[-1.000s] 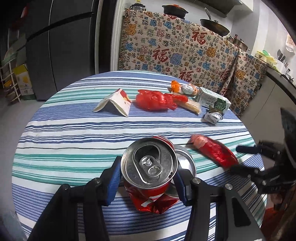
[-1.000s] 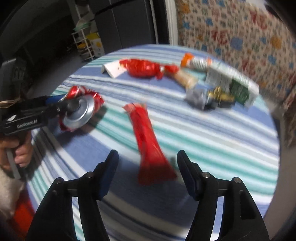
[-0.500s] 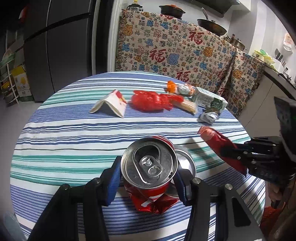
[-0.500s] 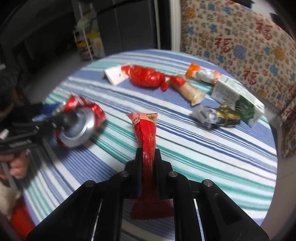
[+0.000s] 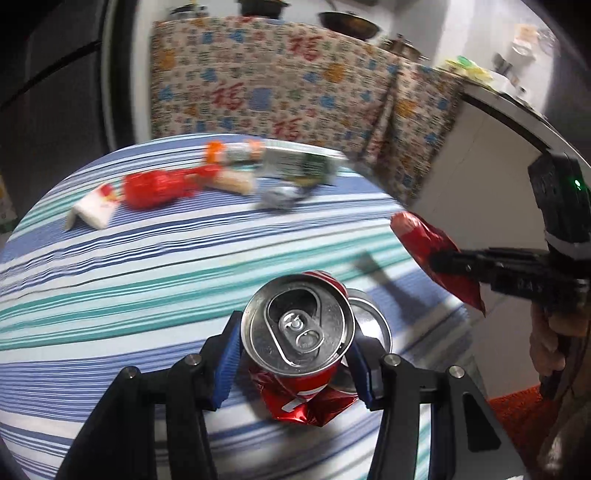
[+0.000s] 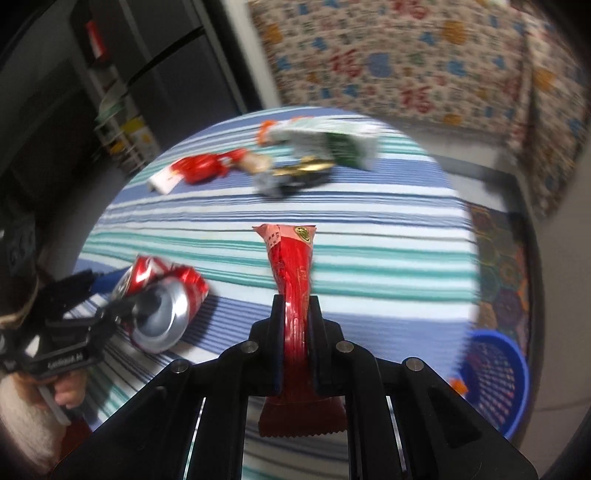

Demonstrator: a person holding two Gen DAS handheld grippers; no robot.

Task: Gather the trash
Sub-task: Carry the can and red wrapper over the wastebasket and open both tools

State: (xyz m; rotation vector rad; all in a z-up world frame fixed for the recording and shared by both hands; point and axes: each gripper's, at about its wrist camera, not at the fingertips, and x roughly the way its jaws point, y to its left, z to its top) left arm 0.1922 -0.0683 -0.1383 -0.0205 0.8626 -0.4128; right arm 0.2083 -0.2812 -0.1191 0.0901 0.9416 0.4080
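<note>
Above the striped table (image 6: 388, 206), our left gripper (image 5: 295, 354) clamps a crushed can (image 5: 299, 332); our right gripper (image 6: 297, 328) pinches a red wrapper (image 6: 293, 266), blue basket (image 6: 495, 376) nearby.

Home kitchen: pots (image 5: 347, 24) sitting on a cloth-draped counter (image 5: 280, 88), fridge (image 6: 110, 103) standing behind a striped round table (image 5: 110, 295), basket (image 6: 495, 373) sitting on floor.

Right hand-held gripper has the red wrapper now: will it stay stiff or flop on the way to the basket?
The red wrapper is thin foil pinched mid-length, so its free ends will probably bend. It looks light; shut jaws should hold it. The blue basket sits right of the table.
</note>
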